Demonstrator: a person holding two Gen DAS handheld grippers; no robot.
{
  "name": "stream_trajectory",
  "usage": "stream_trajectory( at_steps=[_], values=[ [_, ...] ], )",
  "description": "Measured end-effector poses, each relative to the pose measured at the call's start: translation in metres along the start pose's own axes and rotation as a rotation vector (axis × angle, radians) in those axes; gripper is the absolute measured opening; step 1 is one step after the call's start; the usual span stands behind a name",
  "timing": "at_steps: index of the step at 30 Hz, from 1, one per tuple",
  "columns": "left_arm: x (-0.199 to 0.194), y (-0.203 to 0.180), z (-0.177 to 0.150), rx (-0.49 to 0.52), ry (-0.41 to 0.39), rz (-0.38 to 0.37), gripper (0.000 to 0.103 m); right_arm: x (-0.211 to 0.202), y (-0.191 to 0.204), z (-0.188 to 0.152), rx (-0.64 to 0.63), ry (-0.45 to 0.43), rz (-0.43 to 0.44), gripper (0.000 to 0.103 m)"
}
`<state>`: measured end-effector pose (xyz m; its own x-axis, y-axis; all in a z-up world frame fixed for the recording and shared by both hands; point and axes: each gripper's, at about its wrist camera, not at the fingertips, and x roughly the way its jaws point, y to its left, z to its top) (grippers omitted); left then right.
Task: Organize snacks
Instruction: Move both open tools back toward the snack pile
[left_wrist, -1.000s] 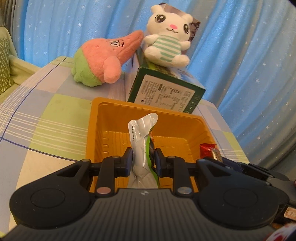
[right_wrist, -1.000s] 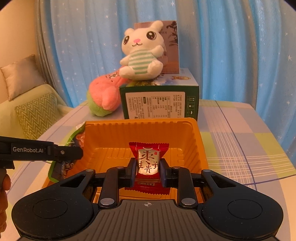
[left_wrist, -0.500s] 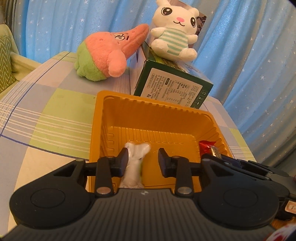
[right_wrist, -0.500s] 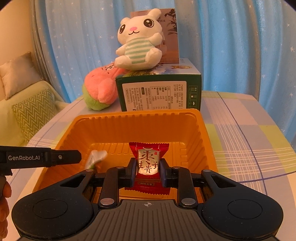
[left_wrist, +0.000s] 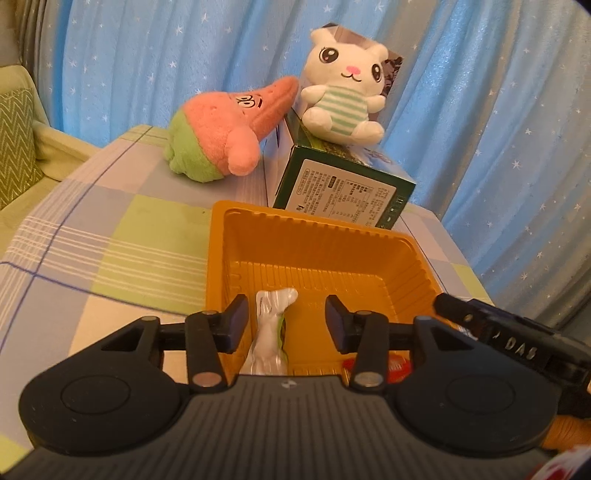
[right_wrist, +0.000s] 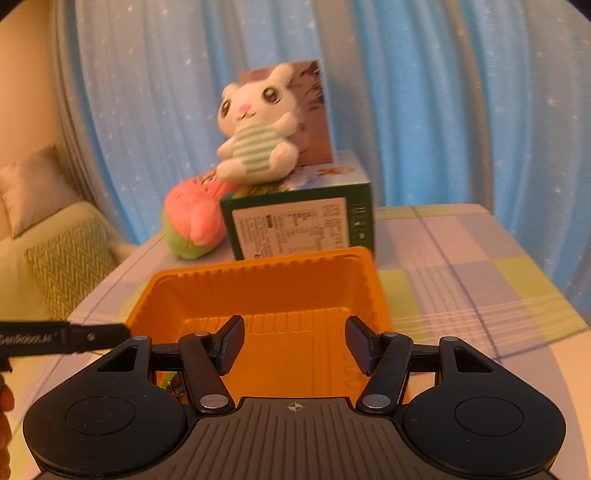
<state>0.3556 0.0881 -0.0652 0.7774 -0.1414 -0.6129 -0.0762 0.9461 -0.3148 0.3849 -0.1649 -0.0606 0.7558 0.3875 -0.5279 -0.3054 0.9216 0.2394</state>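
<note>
An orange plastic tray (left_wrist: 317, 236) sits on the checked tablecloth. My left gripper (left_wrist: 284, 321) hovers over its near edge with the jaws opening. A silver-and-green snack packet (left_wrist: 271, 332) lies loose in the tray between the pads, touching neither. A red candy (left_wrist: 397, 365) peeks out low in the tray behind the right finger. In the right wrist view my right gripper (right_wrist: 291, 343) is over the same tray (right_wrist: 258, 280), its jaws also opening with nothing between them. The red candy is hidden in that view.
A green printed box (left_wrist: 343, 188) stands just behind the tray with a white bunny plush (left_wrist: 340, 92) on top. A pink-and-green star plush (left_wrist: 221, 136) leans beside it. A green sofa (right_wrist: 55, 258) is to the left and blue curtains hang behind.
The left jaws let go of the silver-green packet, which dropped into the tray. The right jaws spread and released the red candy, now out of the right view. Both grippers drew back a little.
</note>
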Motion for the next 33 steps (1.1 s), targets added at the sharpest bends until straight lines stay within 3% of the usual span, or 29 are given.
stream_trajectory(
  at_steps=[15,26,33],
  values=[
    [-0.116,-0.035,-0.067,0.032,-0.003,0.009,0.06,-0.143,0.008,-0.038,0.027,-0.007,-0.053,0.061],
    [-0.183,-0.042,-0.125,0.009,0.033,0.019,0.061,-0.236,0.019,-0.085,0.079,-0.014,-0.079,0.061],
    [-0.204,-0.046,-0.156,0.063,0.06,0.054,0.063,-0.263,0.036,-0.129,0.054,0.031,-0.081,0.061]
  ],
)
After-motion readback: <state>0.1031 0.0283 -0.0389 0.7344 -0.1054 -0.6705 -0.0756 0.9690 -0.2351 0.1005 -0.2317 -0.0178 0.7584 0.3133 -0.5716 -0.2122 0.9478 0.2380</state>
